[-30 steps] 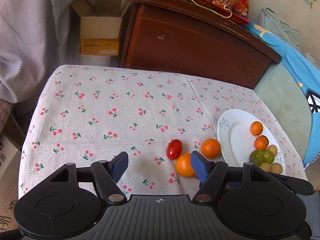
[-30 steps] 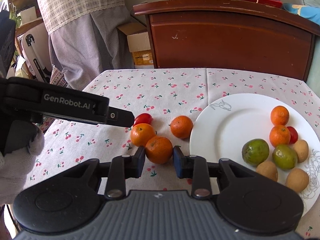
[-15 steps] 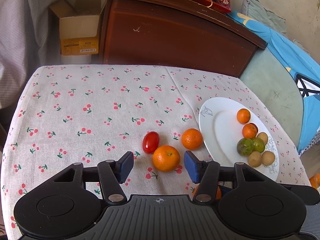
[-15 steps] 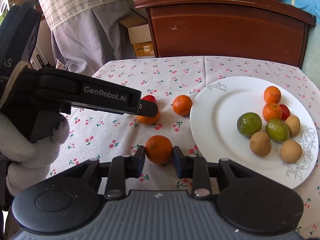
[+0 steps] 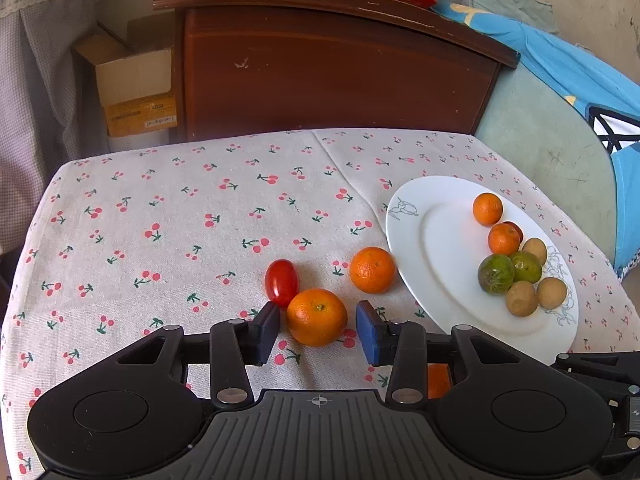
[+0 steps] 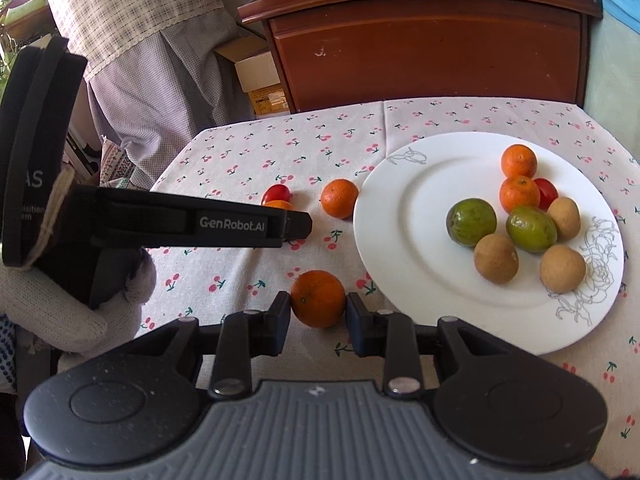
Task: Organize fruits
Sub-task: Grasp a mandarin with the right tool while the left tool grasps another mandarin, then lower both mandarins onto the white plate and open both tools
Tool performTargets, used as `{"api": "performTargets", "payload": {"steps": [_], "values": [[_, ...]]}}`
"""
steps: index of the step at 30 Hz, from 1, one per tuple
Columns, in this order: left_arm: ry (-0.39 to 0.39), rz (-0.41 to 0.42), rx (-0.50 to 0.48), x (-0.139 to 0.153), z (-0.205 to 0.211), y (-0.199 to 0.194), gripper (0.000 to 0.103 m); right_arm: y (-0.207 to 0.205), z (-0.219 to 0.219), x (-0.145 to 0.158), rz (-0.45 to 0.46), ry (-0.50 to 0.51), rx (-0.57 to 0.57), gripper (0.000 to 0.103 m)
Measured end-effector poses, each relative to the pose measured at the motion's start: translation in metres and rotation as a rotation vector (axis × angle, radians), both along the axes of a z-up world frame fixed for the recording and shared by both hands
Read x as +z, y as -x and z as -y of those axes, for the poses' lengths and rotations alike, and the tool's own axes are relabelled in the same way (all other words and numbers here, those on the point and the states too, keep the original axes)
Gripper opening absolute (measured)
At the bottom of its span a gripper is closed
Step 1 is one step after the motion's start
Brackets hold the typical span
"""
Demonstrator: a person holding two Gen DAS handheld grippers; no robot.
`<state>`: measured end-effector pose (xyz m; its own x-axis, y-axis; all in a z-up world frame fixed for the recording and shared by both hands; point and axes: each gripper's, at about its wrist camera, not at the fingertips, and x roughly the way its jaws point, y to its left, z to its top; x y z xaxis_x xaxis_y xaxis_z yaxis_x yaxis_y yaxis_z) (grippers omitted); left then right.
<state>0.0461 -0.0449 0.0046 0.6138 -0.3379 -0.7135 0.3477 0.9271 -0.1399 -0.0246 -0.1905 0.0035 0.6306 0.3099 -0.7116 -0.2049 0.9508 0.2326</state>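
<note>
An orange (image 5: 317, 317) lies on the cherry-print cloth between the blue pads of my left gripper (image 5: 318, 334). The jaws are closing, with a thin gap still on each side. A cherry tomato (image 5: 281, 282) touches this orange at its far left, and another orange (image 5: 372, 269) rests by the rim of the white plate (image 5: 440, 280). My right gripper (image 6: 318, 316) is shut on a third orange (image 6: 318, 298), near the plate's (image 6: 408, 240) front left edge. Seen side-on, the left gripper (image 6: 300, 226) hides most of its orange.
The plate carries two small oranges (image 6: 519, 176), a tomato, two green fruits (image 6: 471, 222) and brown round fruits (image 6: 496, 258). A wooden cabinet (image 5: 336, 72) stands behind the table, with a cardboard box (image 5: 136, 92) to its left and blue bedding (image 5: 580, 80) on the right. A gloved hand (image 6: 72, 304) holds the left gripper.
The left gripper has come up around the near orange and its jaws have narrowed a lot. The right gripper has carried its orange away from the loose fruits, toward the plate's front edge.
</note>
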Motion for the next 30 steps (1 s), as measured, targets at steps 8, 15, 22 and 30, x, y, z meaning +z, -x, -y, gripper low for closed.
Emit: {"api": "performTargets", "payload": {"steps": [8, 15, 22, 30], "values": [[0.003, 0.020, 0.000, -0.001, -0.001, 0.002, 0.029, -0.001, 0.001, -0.002, 0.002, -0.012, -0.011, 0.031], [0.010, 0.027, 0.012, 0.003, -0.003, 0.008, 0.028, 0.000, 0.002, -0.002, 0.004, -0.008, 0.000, 0.030], [0.067, 0.091, 0.031, 0.032, -0.007, 0.006, 0.028, -0.002, 0.014, 0.020, 0.071, -0.033, -0.038, 0.030], [0.099, 0.148, 0.029, 0.051, 0.005, 0.000, 0.029, -0.012, 0.044, 0.044, 0.152, -0.054, -0.142, 0.030]]}}
